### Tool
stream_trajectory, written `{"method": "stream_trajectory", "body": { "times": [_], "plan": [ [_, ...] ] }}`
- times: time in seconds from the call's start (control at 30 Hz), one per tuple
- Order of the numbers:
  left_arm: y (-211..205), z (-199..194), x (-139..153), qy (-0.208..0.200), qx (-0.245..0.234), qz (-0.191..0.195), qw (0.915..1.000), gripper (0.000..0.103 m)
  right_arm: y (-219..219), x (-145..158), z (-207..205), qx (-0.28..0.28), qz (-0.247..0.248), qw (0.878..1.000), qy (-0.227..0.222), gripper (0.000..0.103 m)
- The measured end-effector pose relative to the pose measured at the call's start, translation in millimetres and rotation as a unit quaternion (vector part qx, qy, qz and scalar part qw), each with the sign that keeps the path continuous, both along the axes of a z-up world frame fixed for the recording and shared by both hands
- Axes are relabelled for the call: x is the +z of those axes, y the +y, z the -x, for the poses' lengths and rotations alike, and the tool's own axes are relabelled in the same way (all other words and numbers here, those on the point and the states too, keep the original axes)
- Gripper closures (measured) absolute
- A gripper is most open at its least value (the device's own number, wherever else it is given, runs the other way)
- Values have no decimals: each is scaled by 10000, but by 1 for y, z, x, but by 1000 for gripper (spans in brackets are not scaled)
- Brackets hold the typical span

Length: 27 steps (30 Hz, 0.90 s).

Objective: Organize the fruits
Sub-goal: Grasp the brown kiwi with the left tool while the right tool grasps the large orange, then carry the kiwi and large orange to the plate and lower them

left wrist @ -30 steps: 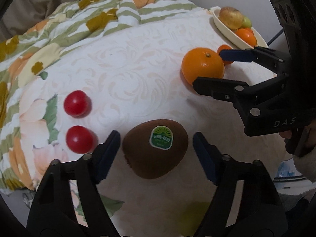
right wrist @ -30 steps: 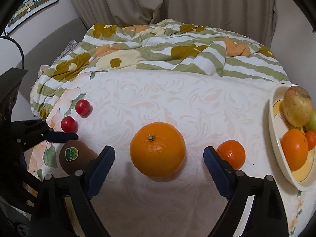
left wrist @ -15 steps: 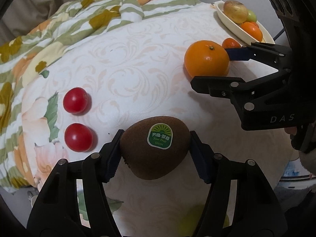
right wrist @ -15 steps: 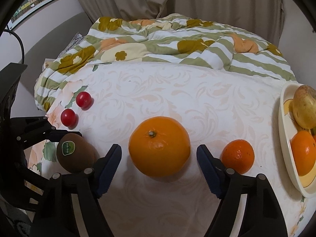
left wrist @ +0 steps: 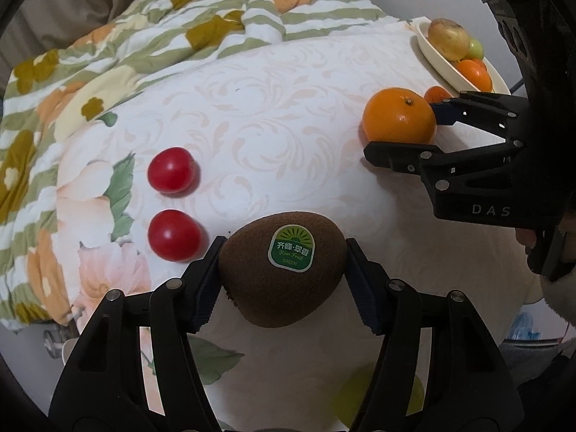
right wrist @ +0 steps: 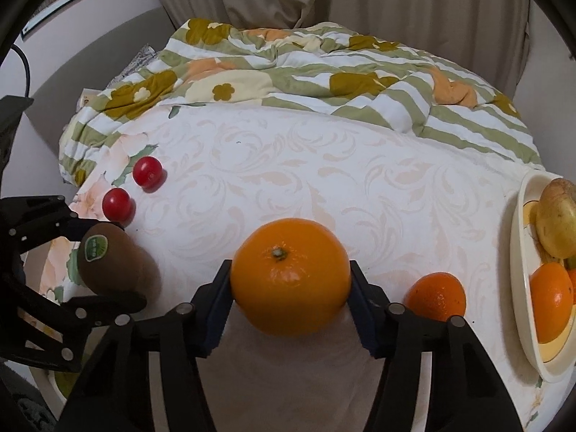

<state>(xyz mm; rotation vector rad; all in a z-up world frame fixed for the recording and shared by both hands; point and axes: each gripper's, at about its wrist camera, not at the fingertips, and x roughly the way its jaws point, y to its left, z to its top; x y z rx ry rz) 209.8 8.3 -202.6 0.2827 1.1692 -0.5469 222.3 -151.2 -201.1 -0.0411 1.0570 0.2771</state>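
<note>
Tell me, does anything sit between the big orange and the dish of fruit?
Yes: a small orange lies on the cloth between the big orange and the dish, apart from both. The right wrist view shows it best.

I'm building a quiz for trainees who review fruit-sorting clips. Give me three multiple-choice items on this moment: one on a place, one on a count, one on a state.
1. Where is the small orange?
A. in the dish
B. on the cloth between the big orange and the dish
C. beside the tomatoes

2. How many red tomatoes lie on the cloth?
A. one
B. two
C. four

3. What is the left gripper doing?
A. gripping the kiwi
B. hanging open over bare cloth
C. holding a tomato

Answers: 1 B, it sits between the big orange and the dish. 2 B, one tomato and another. 3 A, both pads press the kiwi.
</note>
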Motion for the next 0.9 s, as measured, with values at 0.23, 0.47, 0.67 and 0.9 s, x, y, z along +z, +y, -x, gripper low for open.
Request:
{"method": "stream_trajectory", "body": {
  "times": [0.23, 0.47, 0.67, 0.9],
  "plan": [
    [9, 3, 12, -64, 154, 81, 9998, 33, 3, 12, 5, -32, -48, 10000, -37, 48],
    [20, 7, 37, -278, 309, 189, 9990, 33, 9, 37, 12, -88, -114, 9998, -170, 48],
    [31, 10, 65, -608, 388, 181, 9972, 33, 10, 65, 22, -334, -312, 9986, -257, 48],
    [39, 5, 100, -929, 443, 335, 9941, 33, 9, 99, 38, -647, -415, 9963, -392, 48]
  ]
}}
